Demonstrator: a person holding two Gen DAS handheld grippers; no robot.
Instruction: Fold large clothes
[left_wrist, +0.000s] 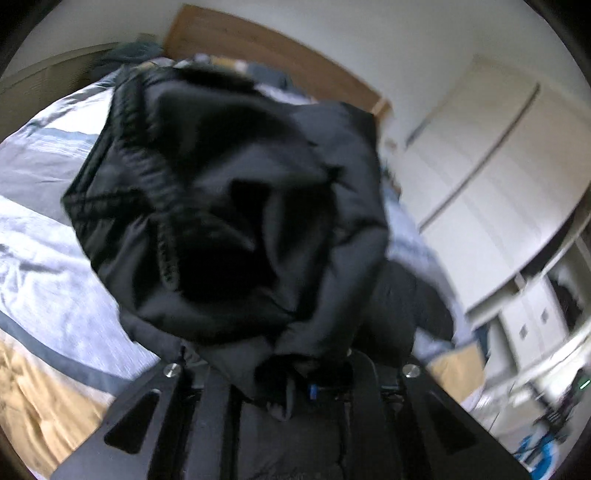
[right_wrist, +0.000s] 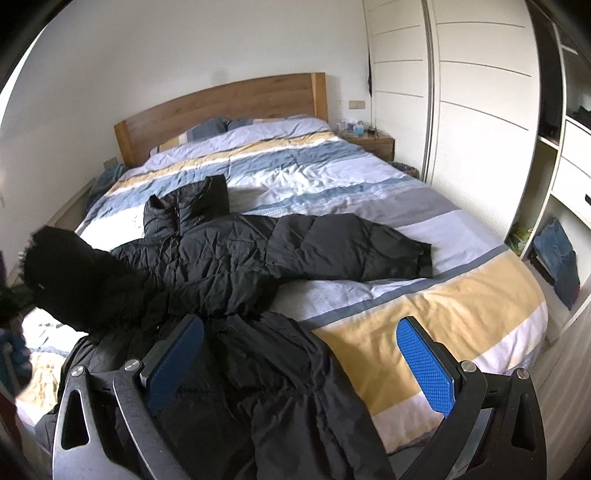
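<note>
Black padded coat spread across the striped bed, collar end toward the wooden headboard, one sleeve stretched flat toward the wardrobe side, cuff short of the bed's edge. Hem draped over the bed's foot edge. Bare quilt open between sleeve and foot edge. Right gripper spread wide above the hem, blue pads clear of fabric. Left gripper pressed together, pinching a bunched fold of coat lifted off the bed. Wardrobe close beside the bed.
</note>
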